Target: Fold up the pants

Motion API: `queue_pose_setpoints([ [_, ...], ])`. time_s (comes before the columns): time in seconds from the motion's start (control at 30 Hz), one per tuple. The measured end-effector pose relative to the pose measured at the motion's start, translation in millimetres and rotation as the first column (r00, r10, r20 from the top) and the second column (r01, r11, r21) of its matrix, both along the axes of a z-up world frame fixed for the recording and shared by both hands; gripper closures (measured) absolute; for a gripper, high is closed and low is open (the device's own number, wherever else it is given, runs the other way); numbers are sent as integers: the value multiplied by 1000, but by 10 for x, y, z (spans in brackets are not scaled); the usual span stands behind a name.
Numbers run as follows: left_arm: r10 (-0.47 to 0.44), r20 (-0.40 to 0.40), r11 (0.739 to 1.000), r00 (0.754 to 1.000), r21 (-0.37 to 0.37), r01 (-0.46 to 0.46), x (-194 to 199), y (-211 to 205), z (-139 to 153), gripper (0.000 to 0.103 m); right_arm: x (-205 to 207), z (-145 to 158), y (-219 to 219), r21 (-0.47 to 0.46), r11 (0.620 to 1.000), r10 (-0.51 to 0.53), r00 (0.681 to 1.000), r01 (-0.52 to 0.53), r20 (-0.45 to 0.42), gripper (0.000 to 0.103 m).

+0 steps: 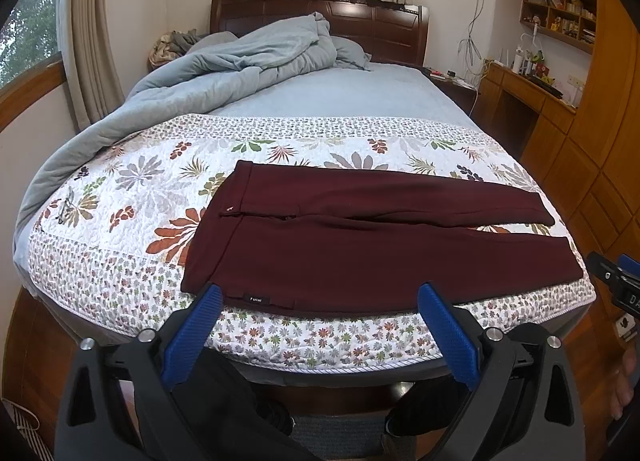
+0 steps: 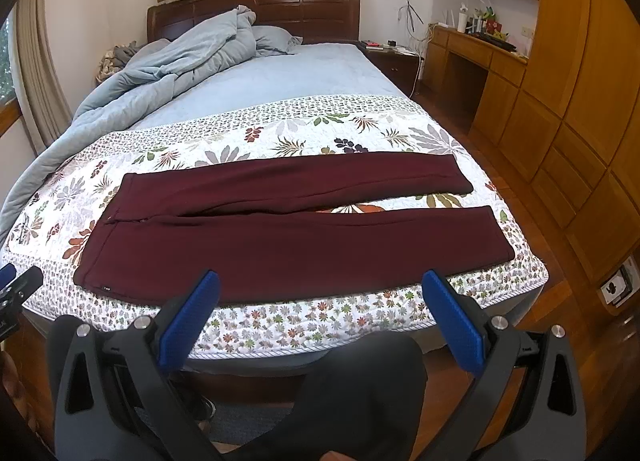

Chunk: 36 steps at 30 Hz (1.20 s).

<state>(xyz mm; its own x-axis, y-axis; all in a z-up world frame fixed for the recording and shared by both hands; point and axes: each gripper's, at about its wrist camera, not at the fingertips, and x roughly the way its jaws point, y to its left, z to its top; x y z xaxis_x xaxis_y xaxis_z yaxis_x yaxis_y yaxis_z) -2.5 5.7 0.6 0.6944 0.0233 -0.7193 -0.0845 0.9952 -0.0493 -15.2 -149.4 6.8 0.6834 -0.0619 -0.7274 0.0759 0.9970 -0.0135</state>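
Maroon pants (image 1: 360, 245) lay flat across the floral quilt (image 1: 132, 197) — waistband left, legs slightly parted. Left gripper (image 1: 320, 297) and right gripper (image 2: 320, 285) hovered before the bed's edge — both spread wide, holding nothing.

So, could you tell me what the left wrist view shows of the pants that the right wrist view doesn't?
Only the left wrist view shows the small black label near the waistband's near corner clearly, with the window at far left. Only the right wrist view shows the wooden floor beyond the leg ends. Both show the maroon pants flat and unfolded on the floral quilt, legs slightly parted, and each view's own gripper, left gripper and right gripper, open short of the cloth.
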Motion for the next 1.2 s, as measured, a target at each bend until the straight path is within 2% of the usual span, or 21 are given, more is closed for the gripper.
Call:
queue_pose_setpoints([
  [0.8,-1,2,1000,1000,3,1,6,-37,56,4,-2,-23,-26,2,1000,0,1000,0,-7,2],
  [1.2,-1,-6,1000,1000,4,1,41,-9,-24,4,36,-114,-22,4,1000,0,1000,0,-21,2],
])
